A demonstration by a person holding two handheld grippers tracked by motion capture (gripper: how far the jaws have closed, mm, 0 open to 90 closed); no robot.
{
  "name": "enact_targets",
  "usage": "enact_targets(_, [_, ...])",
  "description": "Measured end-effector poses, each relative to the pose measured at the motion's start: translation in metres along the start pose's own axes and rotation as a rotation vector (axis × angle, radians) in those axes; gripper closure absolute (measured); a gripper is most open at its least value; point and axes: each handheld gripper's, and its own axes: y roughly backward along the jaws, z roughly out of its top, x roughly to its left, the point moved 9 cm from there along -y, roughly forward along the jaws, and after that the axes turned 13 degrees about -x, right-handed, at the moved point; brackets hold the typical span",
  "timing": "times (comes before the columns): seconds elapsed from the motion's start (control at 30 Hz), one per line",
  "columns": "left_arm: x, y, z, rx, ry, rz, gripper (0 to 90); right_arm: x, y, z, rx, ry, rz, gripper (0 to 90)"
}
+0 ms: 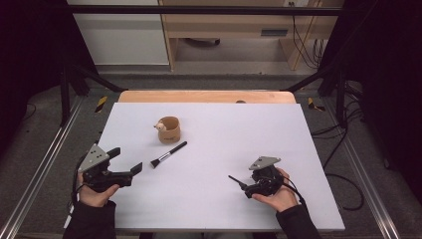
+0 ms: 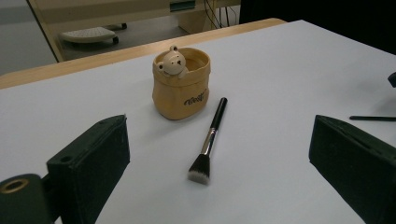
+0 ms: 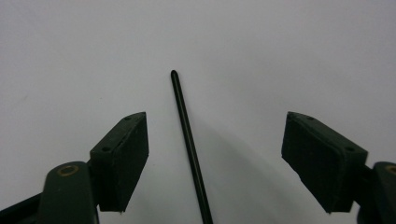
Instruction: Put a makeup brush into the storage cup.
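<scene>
- Between the pads of my right hand-held gripper [image 3: 212, 158] lies a thin black stick [image 3: 187, 135], flat on the white worktop [image 1: 224, 124]; the jaws stand spread, neither pad touching it.
- From the high view, the stick's tip pokes out ahead of that gripper, toward the left one.
- My left hand-held gripper [image 2: 219, 158] is spread wide, with nothing between its jaws.
- Ahead of the left gripper lies a makeup brush [image 2: 208, 140], bristles nearest it, handle pointing away.
- Just beyond the brush stands a tan pot [image 2: 182, 88] with a small bear figure [image 2: 172, 63] at its rim; whether pot and handle touch I cannot tell.
</scene>
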Motion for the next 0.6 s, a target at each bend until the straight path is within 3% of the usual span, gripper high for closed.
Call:
enact_targets(0.27, [-0.001, -0.001, -0.002, 0.009, -0.003, -0.003, 4.6, 0.005, -0.008, -0.013, 0.104, 0.045, 0.015, 32.2])
enact_targets(0.6, [-0.002, -0.003, -0.003, 0.016, -0.005, -0.006, 4.9, 0.0, -0.011, -0.018, 0.157, 0.031, 0.027, 45.5])
